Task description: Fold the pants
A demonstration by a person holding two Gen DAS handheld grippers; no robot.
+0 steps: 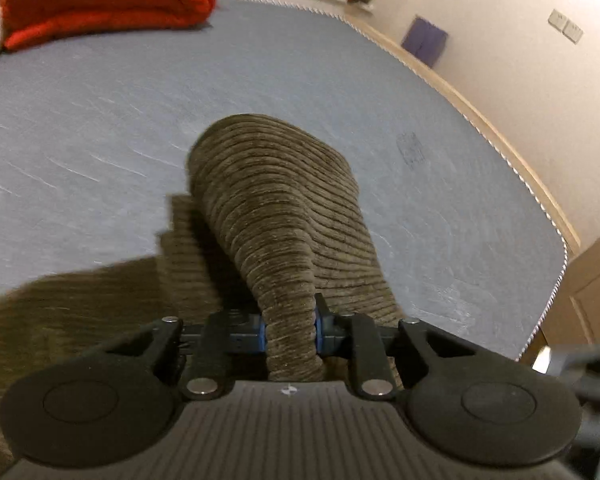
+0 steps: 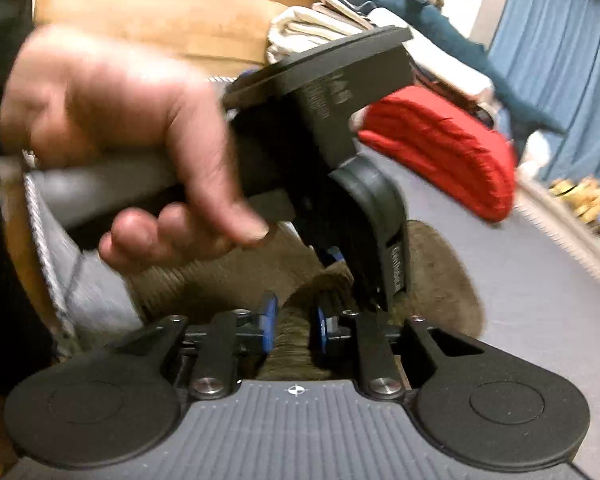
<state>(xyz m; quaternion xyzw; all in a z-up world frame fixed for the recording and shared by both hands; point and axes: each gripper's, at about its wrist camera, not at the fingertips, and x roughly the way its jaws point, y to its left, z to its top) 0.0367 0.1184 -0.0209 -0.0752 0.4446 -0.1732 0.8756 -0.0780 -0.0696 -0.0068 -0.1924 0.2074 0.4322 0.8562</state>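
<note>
Ribbed olive corduroy pants on grey bed.
We find a bunched fold clamped in both left hand-held gripper and right hand-held gripper.

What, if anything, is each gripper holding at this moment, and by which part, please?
Both hold the brown corduroy pants: the left gripper and the right gripper each pinch a bunched fold of fabric; which part cannot be told.

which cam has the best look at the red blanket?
The right wrist view: the folded red blanket sits on the grey bed, most of it visible, though blurred and partly behind the left gripper. The left wrist view catches it only at the top-left corner, cropped by the frame.
</note>
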